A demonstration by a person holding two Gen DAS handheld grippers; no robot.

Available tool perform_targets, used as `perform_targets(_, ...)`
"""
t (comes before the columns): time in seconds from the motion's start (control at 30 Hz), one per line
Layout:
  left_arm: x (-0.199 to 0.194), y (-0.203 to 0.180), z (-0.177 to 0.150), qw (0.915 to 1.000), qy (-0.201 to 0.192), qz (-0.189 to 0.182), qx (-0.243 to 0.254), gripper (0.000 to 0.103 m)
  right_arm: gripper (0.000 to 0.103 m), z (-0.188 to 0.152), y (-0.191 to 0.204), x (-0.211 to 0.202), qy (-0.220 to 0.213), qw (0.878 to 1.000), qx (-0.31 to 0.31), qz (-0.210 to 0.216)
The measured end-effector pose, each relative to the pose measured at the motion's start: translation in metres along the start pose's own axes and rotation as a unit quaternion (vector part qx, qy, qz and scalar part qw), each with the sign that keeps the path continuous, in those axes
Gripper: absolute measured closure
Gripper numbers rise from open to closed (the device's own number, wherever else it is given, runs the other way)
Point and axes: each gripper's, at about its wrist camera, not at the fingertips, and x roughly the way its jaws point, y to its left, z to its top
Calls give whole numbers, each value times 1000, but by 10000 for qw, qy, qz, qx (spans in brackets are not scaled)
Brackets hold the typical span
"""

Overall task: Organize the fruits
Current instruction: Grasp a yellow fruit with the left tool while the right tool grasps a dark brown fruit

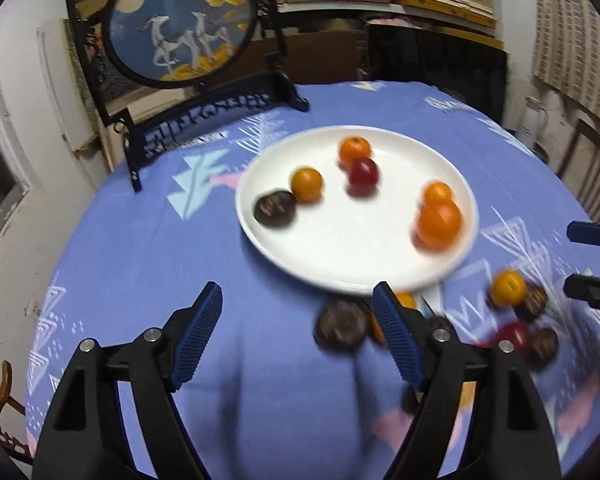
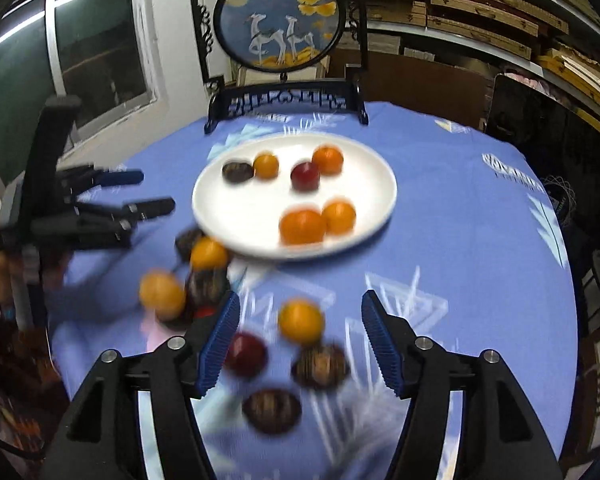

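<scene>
Orange, red & dark fruits [image 2: 302, 226] are seen on white plate [image 2: 236, 216], more loose on blue cloth [image 2: 480, 260] beside it. Left gripper [image 1: 298, 300] & right gripper [image 2: 298, 312] are spread, nothing pinched.

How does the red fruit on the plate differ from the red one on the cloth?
The red fruit on the plate sits beside an orange fruit, far from both grippers. The red fruit on the cloth lies off the plate, just by the right gripper's near finger, with dark fruits around it. It looks more blurred. Both are round, dark red and ungripped.
</scene>
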Motion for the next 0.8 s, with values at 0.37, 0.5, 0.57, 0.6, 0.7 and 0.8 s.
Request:
perform_targets(0.37, -18, -62, -30, 9956, -20, -602, 723, 20, 36, -47, 4, 0, 283, 9990, 306, 147)
perform_targets(0.5, -5, -66, -34, 9951, 122, -638, 745, 20, 36, -55, 13, 6, 442, 9986, 211, 193)
perform_targets(0.57, 0, -68, -34, 9947, 143, -650, 777, 21, 36, -58, 15, 8, 497, 9983, 228, 213)
perform_targets(0.6, 3, -68, -33, 9946, 151, -675, 778, 27, 36, -59, 15, 10, 534, 9980, 253, 233)
perform_targets(0.7, 9, -68, -33, 9920, 292, -950, 779, 65, 36, -61, 15, 17, 629, 9974, 281, 219)
perform_targets(0.8, 8, -68, -34, 9918, 250, -956, 810, 65, 36, -61, 15, 22, 699, 9969, 294, 219)
